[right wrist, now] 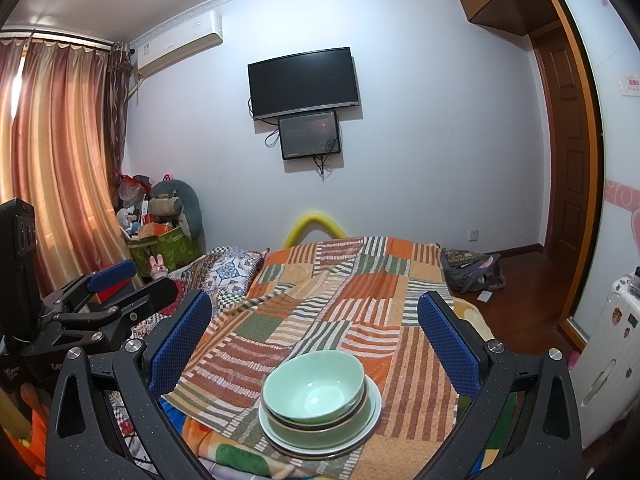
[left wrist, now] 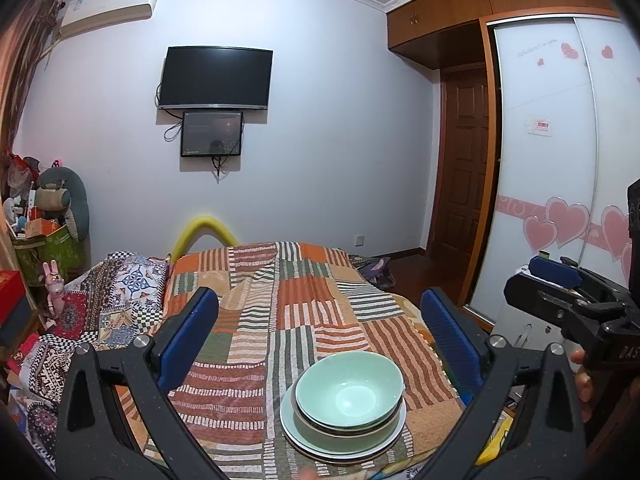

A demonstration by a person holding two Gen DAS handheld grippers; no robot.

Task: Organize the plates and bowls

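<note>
- Far left, the curtains (right wrist: 52,152) hang over the window, glowing orange, with the air conditioner (right wrist: 180,42) high on the wall beside them.
- Below that, a corner pile: a green box (right wrist: 168,250) stuffed with odds and ends, a grey plush toy (right wrist: 176,204) leaning over it, a small pink rabbit figure (left wrist: 54,280) just in front.
- The left gripper (left wrist: 320,320) is over the bed's near end, jaws wide apart, nothing between the blue pads; the right wrist view catches it from the side at its left edge (right wrist: 132,280).
- The bed (left wrist: 304,300) runs away down the middle under a patchwork blanket of orange, green and striped squares, a patterned quilt (left wrist: 120,292) bunched along its left side.
- The stack sits on the blanket at the near end: a green bowl (left wrist: 349,390) nested in a second bowl (left wrist: 344,426), both on a pale green plate (left wrist: 340,446), and the rim of another plate under it.
- On the far wall, a dark TV (left wrist: 216,78) with a smaller screen (left wrist: 212,134) just below; a yellow foam arch (left wrist: 204,232) peeks up behind the bed.
- The right gripper (right wrist: 316,320) hovers too, jaws spread and empty, the stack framed between them but untouched.
- Right side: a wooden door (left wrist: 466,160), then the wardrobe (left wrist: 560,160) with pink hearts, and a white suitcase (right wrist: 608,360) near the right edge.
</note>
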